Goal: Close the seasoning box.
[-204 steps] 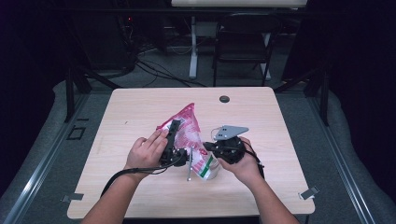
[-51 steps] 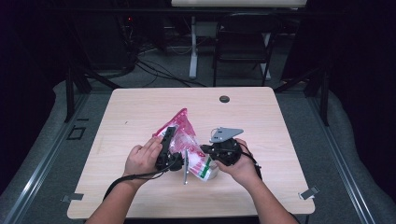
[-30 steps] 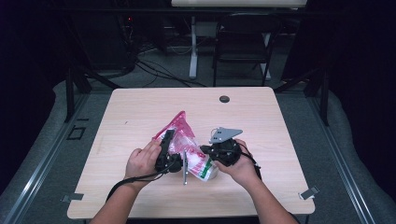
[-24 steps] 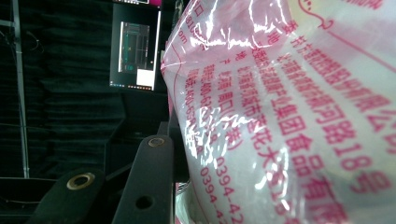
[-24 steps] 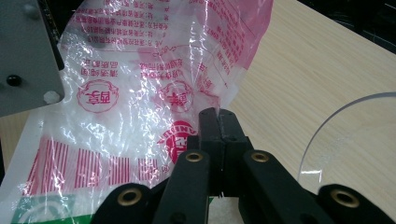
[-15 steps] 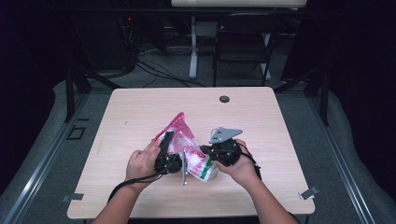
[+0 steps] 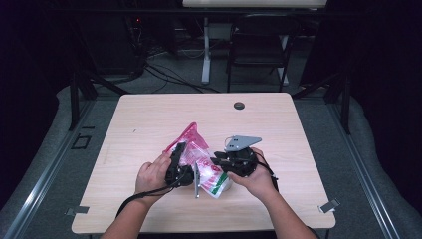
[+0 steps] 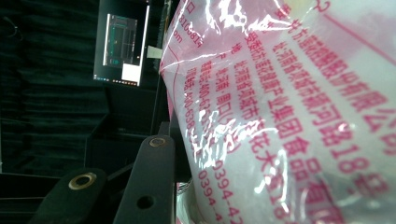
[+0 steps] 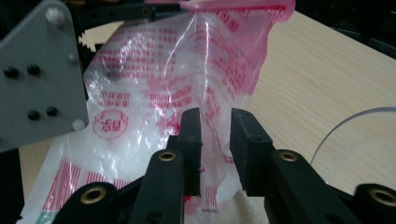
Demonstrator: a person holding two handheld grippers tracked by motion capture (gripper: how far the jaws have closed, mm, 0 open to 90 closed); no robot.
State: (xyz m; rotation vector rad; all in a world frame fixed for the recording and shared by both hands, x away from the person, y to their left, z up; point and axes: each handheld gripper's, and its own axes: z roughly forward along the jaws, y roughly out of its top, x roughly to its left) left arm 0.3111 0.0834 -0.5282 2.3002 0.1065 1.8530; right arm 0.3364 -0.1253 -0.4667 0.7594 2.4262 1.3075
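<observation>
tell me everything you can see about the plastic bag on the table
The bag is clear, crinkly plastic printed with red lettering, with a pink band along its top edge and a green patch near its bottom. White, grainy contents fill its lower part. It stands tilted near the middle of the table, top corner raised. The left gripper is against its left side; the right gripper has just parted its jaws, a fold of film between them.

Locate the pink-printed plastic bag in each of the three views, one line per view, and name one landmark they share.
High view: the plastic bag lies at the table's near middle, between the two grippers.
Left gripper view: the bag covers the right side, close up, beside the left gripper's black jaw.
Right gripper view: the bag spreads across the centre and left, a fold of it between the right gripper jaws, which have just been opening.
Shared landmark: the bag's pink print.
</observation>
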